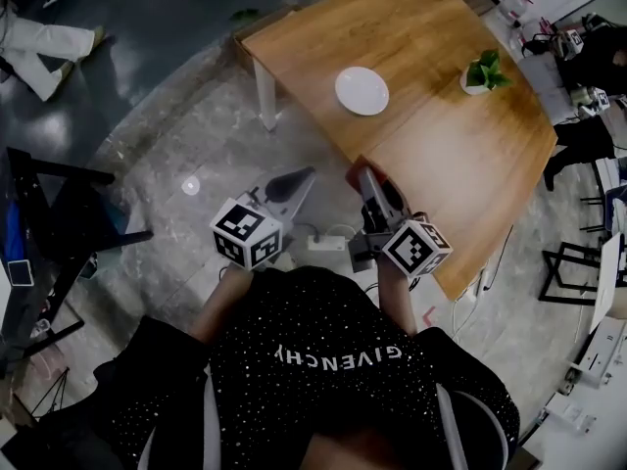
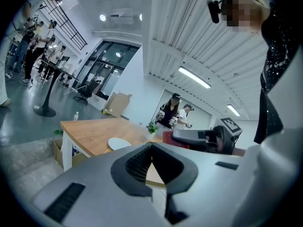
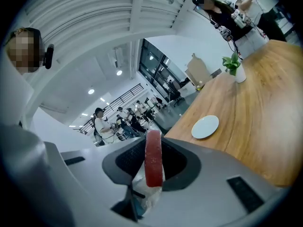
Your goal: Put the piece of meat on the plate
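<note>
The piece of meat (image 3: 153, 161), a flat red slab, stands on edge between the jaws of my right gripper (image 3: 154, 143), which is shut on it. In the head view my right gripper (image 1: 365, 173) hovers at the near corner of the wooden table (image 1: 460, 155), with the meat (image 1: 380, 177) showing red at its tips. The white plate (image 1: 361, 90) lies empty further in on the table; it also shows as the plate (image 3: 205, 126) and the plate (image 2: 118, 143). My left gripper (image 1: 305, 175) hangs over the floor left of that corner. Its tips (image 2: 152, 148) meet with nothing held.
A small potted plant (image 1: 484, 72) stands on the table beyond the plate. A power strip (image 1: 326, 244) and cables lie on the floor under my hands. A black frame (image 1: 59, 213) stands at the left, black stands (image 1: 573, 262) at the right. Several people stand in the background.
</note>
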A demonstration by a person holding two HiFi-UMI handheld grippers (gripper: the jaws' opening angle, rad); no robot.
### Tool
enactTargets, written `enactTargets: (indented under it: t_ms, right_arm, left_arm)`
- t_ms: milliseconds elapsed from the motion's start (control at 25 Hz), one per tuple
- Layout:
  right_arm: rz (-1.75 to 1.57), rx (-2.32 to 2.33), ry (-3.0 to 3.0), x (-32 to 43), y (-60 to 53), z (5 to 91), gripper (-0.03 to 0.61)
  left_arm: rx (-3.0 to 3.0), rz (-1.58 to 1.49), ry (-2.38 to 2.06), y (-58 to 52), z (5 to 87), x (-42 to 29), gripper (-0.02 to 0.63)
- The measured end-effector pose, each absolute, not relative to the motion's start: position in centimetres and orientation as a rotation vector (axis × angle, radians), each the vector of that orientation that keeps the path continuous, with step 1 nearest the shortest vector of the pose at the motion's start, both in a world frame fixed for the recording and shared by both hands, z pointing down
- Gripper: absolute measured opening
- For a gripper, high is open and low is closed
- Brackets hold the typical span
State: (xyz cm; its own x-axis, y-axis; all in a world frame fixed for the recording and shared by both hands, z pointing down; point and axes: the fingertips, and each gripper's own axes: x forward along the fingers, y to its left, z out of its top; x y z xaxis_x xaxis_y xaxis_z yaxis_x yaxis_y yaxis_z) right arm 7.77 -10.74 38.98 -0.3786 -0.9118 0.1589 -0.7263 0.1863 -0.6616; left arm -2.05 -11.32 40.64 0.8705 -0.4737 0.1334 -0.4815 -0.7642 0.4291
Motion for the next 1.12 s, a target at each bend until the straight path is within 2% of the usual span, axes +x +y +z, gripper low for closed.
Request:
enactTargets:
  t_ms: [560, 1120]
  right_arm:
    - [-0.89, -1.64, 2.099, 6.3, -16.0, 37.6, 0.098]
    - [-0.847, -1.705, 2.127, 6.5, -14.5, 37.2, 0.098]
  left_arm:
    - [2.627, 0.023, -0.607, -16.2, 40.1, -4.8, 0.011]
    - [2.573, -0.059, -0.64, -15.5, 41.2, -6.1, 0.011]
